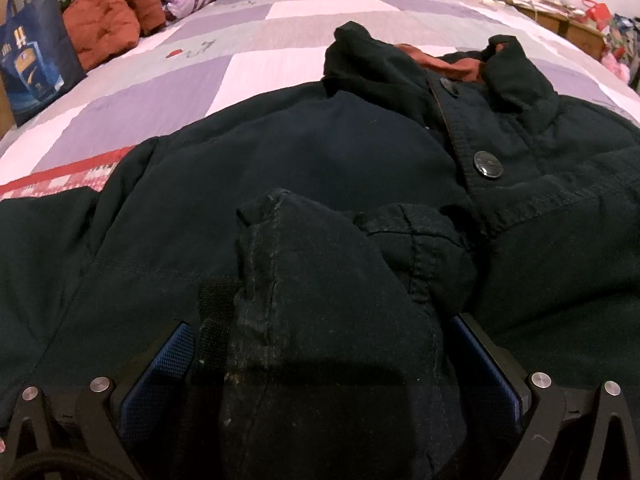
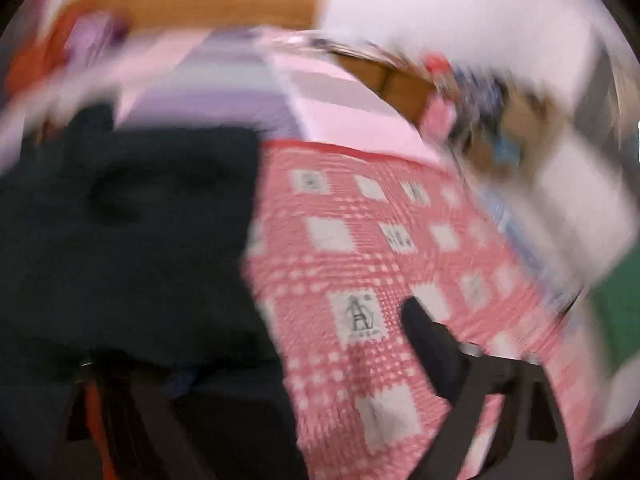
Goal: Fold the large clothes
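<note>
- Left wrist view shows the dark jacket (image 1: 320, 152) spread on the quilted bed (image 1: 248, 40), collar toward the headboard, one cuff (image 1: 320, 288) folded over the jacket's chest.
- We judge the sleeve fold is in hand; the cuff should lie flat inside the jacket's outline before release.
- We see the left gripper (image 1: 320, 364) clamped on that cuff, pads (image 1: 160, 380) against the cloth.
- We find the right gripper (image 2: 256, 360) spread wide, holding nothing, beside the jacket's edge over the red checked cloth (image 2: 380, 240); this view is blurred.

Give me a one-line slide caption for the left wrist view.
Left gripper straddles a folded-in sleeve cuff of the dark jacket on the patchwork bed cover.
</note>
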Demonstrator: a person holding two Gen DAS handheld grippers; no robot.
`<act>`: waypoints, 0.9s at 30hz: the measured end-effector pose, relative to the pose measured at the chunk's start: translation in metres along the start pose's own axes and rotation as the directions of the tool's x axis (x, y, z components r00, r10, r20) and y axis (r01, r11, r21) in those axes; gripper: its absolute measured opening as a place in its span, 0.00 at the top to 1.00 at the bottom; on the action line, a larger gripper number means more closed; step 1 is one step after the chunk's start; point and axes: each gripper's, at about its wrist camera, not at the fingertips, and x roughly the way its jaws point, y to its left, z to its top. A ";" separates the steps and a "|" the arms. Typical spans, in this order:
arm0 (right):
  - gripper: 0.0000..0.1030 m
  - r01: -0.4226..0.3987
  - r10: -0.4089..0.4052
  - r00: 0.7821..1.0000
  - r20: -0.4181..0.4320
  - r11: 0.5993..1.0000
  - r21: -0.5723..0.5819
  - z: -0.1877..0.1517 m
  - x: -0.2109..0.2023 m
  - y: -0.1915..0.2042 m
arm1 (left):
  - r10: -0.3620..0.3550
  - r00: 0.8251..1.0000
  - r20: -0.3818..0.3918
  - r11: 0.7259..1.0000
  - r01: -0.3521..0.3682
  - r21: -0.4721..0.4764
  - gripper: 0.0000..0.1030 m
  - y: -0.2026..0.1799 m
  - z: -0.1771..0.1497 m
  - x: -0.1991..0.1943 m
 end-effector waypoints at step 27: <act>0.02 -0.135 0.137 0.990 -0.024 0.903 -0.408 0.044 0.011 0.176 | 0.053 0.997 -0.061 0.997 -0.056 -0.044 0.00 -0.012 0.026 0.001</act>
